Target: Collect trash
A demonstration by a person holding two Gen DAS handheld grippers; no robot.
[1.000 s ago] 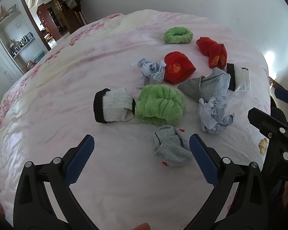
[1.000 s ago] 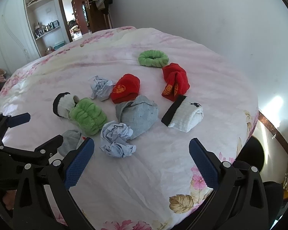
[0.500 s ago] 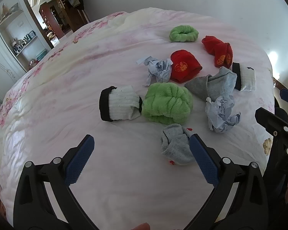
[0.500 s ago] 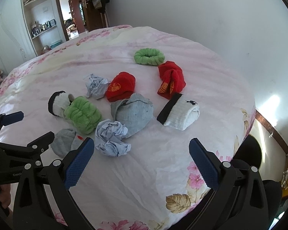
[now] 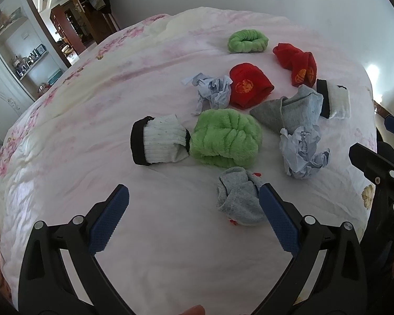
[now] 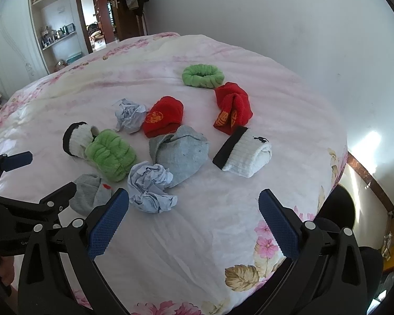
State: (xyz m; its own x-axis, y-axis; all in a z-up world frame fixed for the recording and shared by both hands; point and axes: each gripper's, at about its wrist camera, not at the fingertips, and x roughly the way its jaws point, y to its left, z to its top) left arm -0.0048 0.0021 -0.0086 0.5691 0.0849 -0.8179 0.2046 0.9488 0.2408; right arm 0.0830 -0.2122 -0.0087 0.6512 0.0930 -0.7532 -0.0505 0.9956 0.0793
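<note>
Two crumpled pale-blue paper balls lie among rolled socks on the bed. The near paper ball (image 5: 302,152) (image 6: 151,187) lies in front of a grey sock (image 6: 180,152). The far paper ball (image 5: 212,92) (image 6: 130,116) lies left of a red sock (image 5: 248,85). My left gripper (image 5: 194,210) is open and empty, hovering over the bed short of a small grey sock (image 5: 240,200). My right gripper (image 6: 194,210) is open and empty, with its left finger close to the near paper ball.
Other socks on the floral bedspread (image 5: 65,157): green fluffy roll (image 5: 226,140), white-and-black rolls (image 5: 157,143) (image 6: 243,152), green ring (image 6: 202,75), red pair (image 6: 232,111). A wall stands behind the bed; a doorway and shelves are at far left. The bed edge drops at right (image 6: 336,173).
Both grippers have drifted slightly; the socks and paper sit a little lower and nearer in the views. Both stay open and empty.
</note>
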